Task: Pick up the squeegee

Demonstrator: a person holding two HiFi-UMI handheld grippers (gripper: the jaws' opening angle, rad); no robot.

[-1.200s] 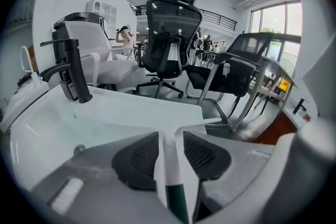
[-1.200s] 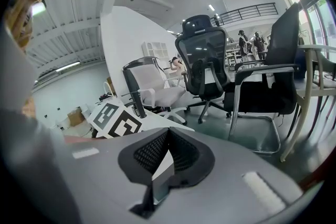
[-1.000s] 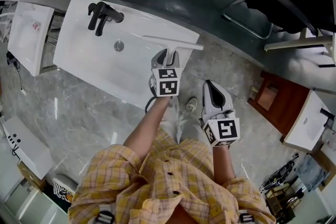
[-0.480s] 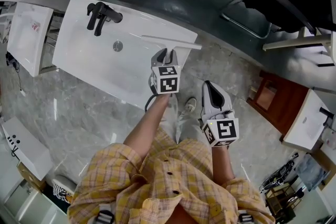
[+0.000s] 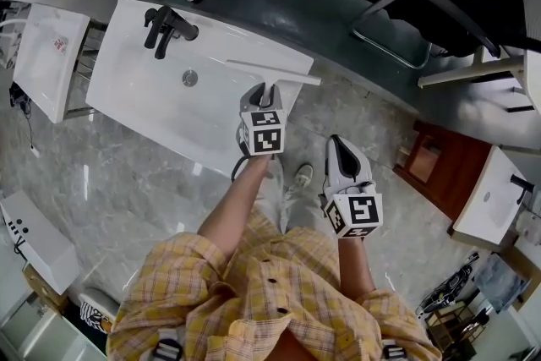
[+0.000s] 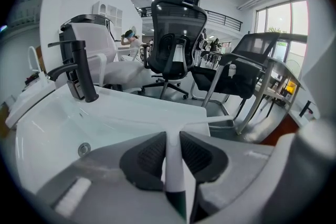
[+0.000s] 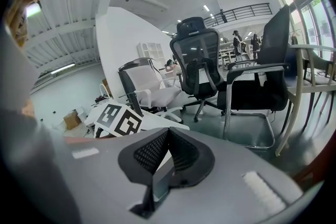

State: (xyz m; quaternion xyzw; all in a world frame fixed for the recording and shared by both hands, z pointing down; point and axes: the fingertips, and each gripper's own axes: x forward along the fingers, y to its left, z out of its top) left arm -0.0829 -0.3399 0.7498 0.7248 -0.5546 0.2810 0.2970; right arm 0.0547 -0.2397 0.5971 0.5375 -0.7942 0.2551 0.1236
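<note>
squeegee (image 5: 287, 75) handle hidden under left gripper (image 5: 265, 90) (head view), end cropped in left gripper view

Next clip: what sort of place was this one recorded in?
Most likely an open office or showroom floor, not a working bathroom. A loose washbasin with a black tap stands on a marble-look floor, another basin sits on a wooden cabinet nearby, and wheeled office chairs fill the room behind.

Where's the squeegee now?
The head view shows the white T-shaped squeegee at the right end of the white sink, handle in the left gripper, whose jaws have just been closing on it.
</note>
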